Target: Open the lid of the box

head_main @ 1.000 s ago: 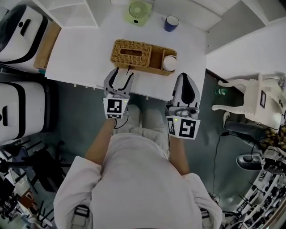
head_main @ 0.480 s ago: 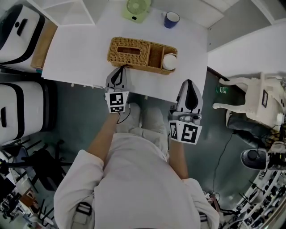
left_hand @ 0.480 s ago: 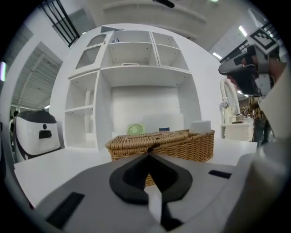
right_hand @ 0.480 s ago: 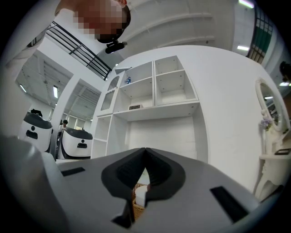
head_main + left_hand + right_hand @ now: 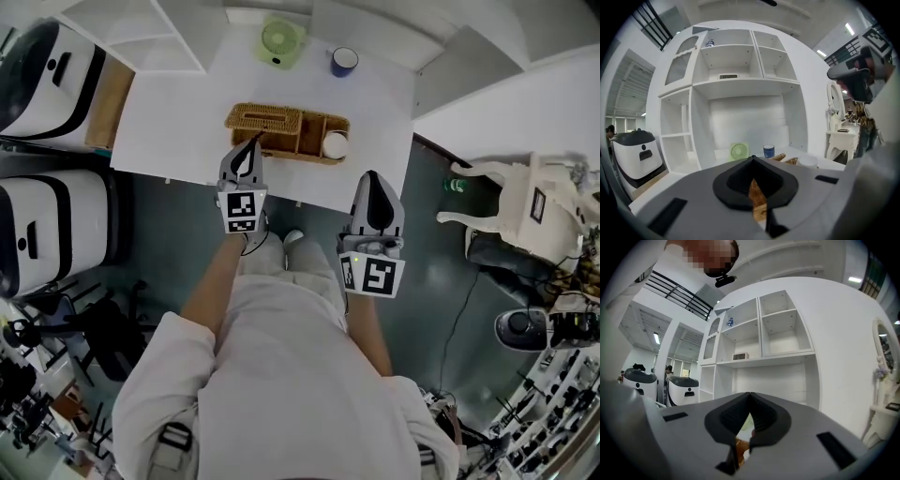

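Box: the wicker box point(image 5: 286, 131) lies on the white surface point(image 5: 169, 112), close to its front edge, with a long side facing the person.

Lid: the woven lid point(image 5: 263, 117), with a slot in its top, covers the box's left end. It lies flat and looks closed, so the opening is not yet done.

Left gripper: the left gripper point(image 5: 254, 141) has its jaws pressed together, tips meeting. Its own view shows wicker only through the gap below the tips, and nothing is visibly pinched. From the head view the tip sits at the near rim of the lid (touching or just short of it, I cannot tell). A closed tip is narrow, so my guess is that it is placed to catch under the rim and lever the lid up, not to grasp it.

Right gripper: the right gripper point(image 5: 372, 176) has its jaws together too, with nothing between them. It hangs over the front edge of the surface, apart from the box and off its right end. That looks like a waiting post, ready to steady the light box if the lid drags it.

White cup: the white cup point(image 5: 335, 144) stands in the box's right-hand compartment and could tip if the box lifts along with the lid.

Fan and mug: the green fan point(image 5: 277, 41) and blue mug point(image 5: 344, 61) stand at the back, well apart from the box.
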The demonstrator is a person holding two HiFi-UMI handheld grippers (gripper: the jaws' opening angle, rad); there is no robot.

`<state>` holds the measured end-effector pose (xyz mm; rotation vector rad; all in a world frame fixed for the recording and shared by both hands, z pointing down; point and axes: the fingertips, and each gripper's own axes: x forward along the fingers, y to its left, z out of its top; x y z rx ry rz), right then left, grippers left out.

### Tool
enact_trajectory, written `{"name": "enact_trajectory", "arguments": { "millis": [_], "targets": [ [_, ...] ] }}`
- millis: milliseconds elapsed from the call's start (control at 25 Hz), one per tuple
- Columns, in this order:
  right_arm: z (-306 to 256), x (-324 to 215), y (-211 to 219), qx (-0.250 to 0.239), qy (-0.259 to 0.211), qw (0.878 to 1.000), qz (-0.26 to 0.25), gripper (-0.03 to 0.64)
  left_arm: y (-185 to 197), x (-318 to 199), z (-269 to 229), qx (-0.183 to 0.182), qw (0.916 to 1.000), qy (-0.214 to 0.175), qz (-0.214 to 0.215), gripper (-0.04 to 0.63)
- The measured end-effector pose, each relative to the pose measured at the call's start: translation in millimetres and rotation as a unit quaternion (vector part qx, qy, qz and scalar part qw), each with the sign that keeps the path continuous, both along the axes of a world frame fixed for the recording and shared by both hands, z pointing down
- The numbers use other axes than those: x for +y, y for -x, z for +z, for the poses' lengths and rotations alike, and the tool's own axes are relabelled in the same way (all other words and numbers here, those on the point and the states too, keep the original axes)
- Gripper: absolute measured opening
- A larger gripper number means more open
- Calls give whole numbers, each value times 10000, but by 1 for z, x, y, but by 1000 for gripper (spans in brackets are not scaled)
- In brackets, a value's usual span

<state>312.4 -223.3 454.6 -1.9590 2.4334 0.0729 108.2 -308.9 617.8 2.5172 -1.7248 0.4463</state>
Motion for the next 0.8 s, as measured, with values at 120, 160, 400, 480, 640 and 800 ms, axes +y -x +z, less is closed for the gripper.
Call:
{"name": "enact_trajectory", "arguments": {
  "millis": [120, 160, 400, 480, 640, 800],
  "targets": [
    [-26, -9, -9, 6, 1, 10000, 11, -15, 0, -18, -17, 13, 9999, 85, -80, -3],
    [-33, -12, -13, 19, -9, 10000, 9, -15, 0, -24, -20, 9, 9999, 95, -97, -3],
    [-58, -33, -23, 154, -132, 9998, 8, -15, -1, -63, -31, -11, 9999, -99, -17, -3],
    [-59, -40, -22, 207, -147, 9997, 31, -15, -1, -78, -29, 45, 9999, -161, 10, -3],
    [-63, -51, -15, 292, -143, 9993, 161, -15, 1, -114, -26, 178, 9994, -272, 104, -3],
    [-69, -63, -10, 312, -146, 9988, 354, -15, -6, -159, -18, 166, 9992, -294, 229, -3]
  ]
}}
